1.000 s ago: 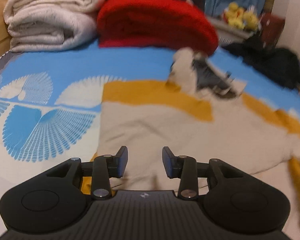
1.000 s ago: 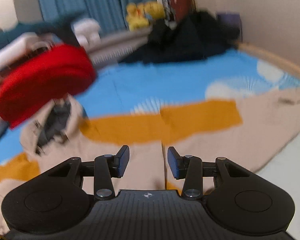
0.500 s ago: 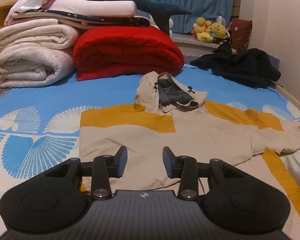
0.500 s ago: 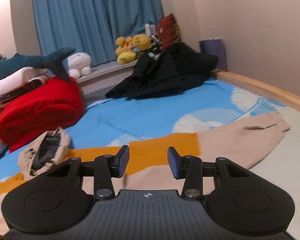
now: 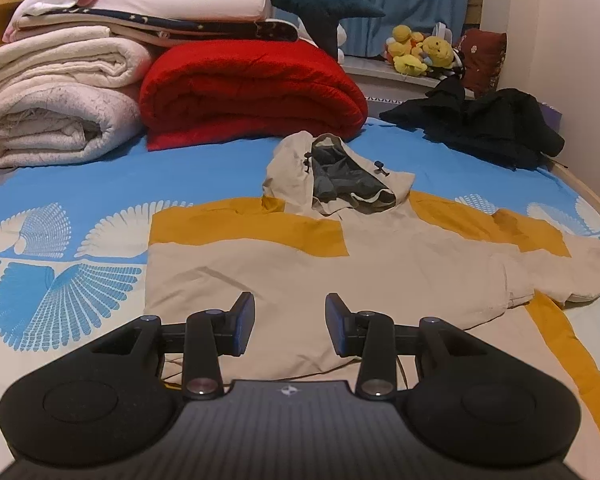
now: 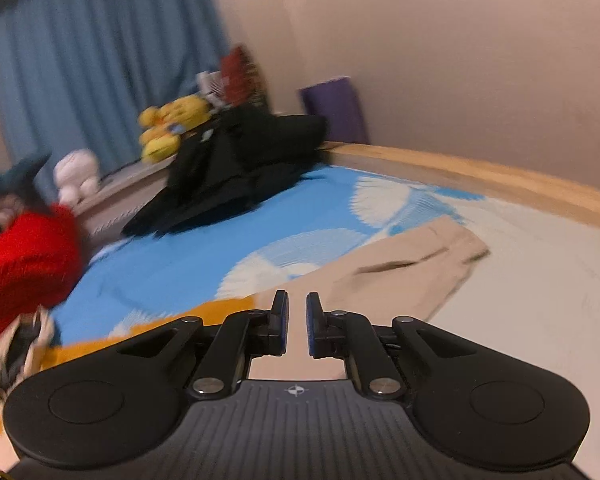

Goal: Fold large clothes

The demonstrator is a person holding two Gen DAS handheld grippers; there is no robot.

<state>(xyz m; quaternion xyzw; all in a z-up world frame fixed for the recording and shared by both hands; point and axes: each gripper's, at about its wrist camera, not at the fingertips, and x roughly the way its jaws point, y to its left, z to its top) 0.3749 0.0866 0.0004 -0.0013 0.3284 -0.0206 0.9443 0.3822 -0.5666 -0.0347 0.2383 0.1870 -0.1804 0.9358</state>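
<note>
Beige-and-mustard hooded jacket (image 5: 380, 264) spread flat, front down on the blue patterned bedsheet (image 5: 100, 184), hood (image 5: 332, 172) toward the stacked blankets, so ready for folding. One sleeve (image 6: 412, 264) stretched out sideways toward the wooden bed edge (image 6: 480, 176), probably first to fold in. Left gripper (image 5: 290, 328) low over the hem, jaws apart, nothing between. Right gripper (image 6: 297, 324) jaws just closing, narrow gap left, nothing pinched, view blurred; aimed at the sleeve cuff, likely next grab. Black clothes pile (image 5: 480, 128) well apart, untouched.
</note>
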